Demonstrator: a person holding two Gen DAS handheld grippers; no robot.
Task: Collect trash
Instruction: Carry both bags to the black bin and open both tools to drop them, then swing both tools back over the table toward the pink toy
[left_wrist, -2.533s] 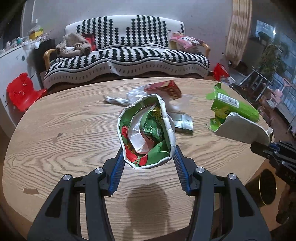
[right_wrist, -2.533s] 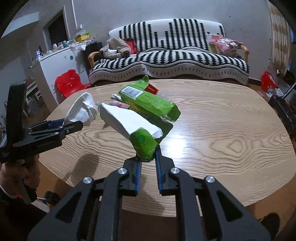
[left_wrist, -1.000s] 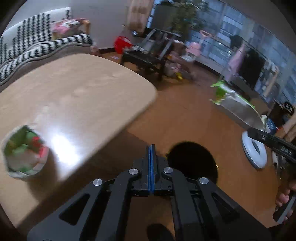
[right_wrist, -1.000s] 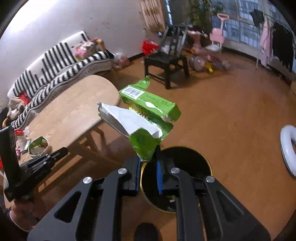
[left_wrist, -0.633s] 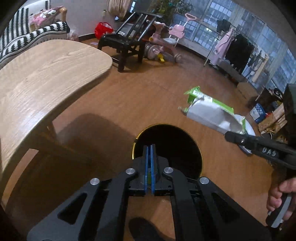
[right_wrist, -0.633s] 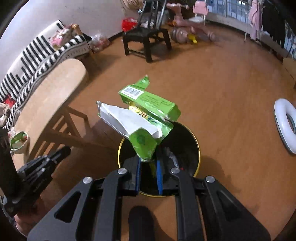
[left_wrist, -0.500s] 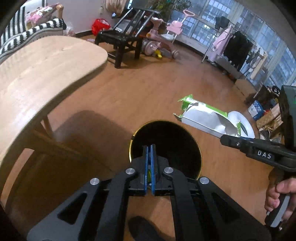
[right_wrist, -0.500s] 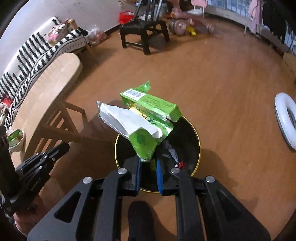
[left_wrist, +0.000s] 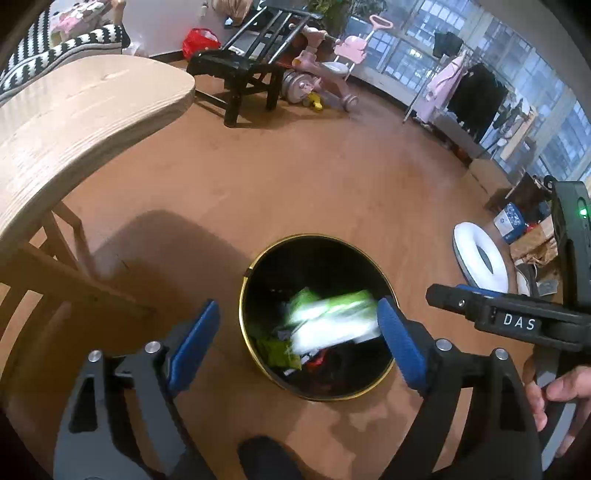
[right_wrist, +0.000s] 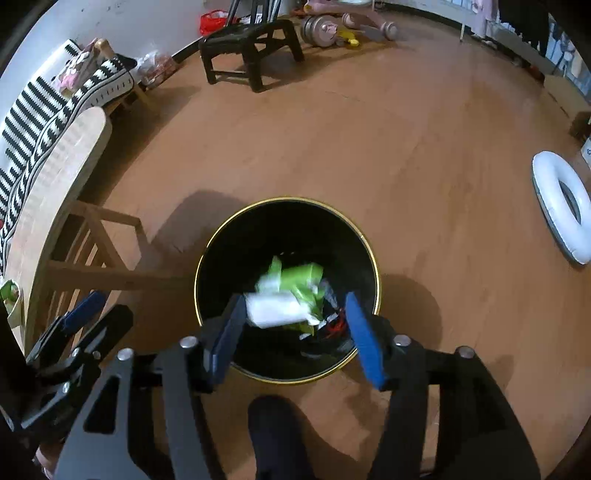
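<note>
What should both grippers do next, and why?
Probably swing back to the table. Both the left gripper and right gripper are open and empty above the bin, with the green pack dropped inside.

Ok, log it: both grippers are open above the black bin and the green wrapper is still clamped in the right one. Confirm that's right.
Not quite. The right gripper no longer clamps the green wrapper: the right wrist view shows it blurred, loose inside the black bin. Both jaws have just opened; the left gripper is open too.
</note>
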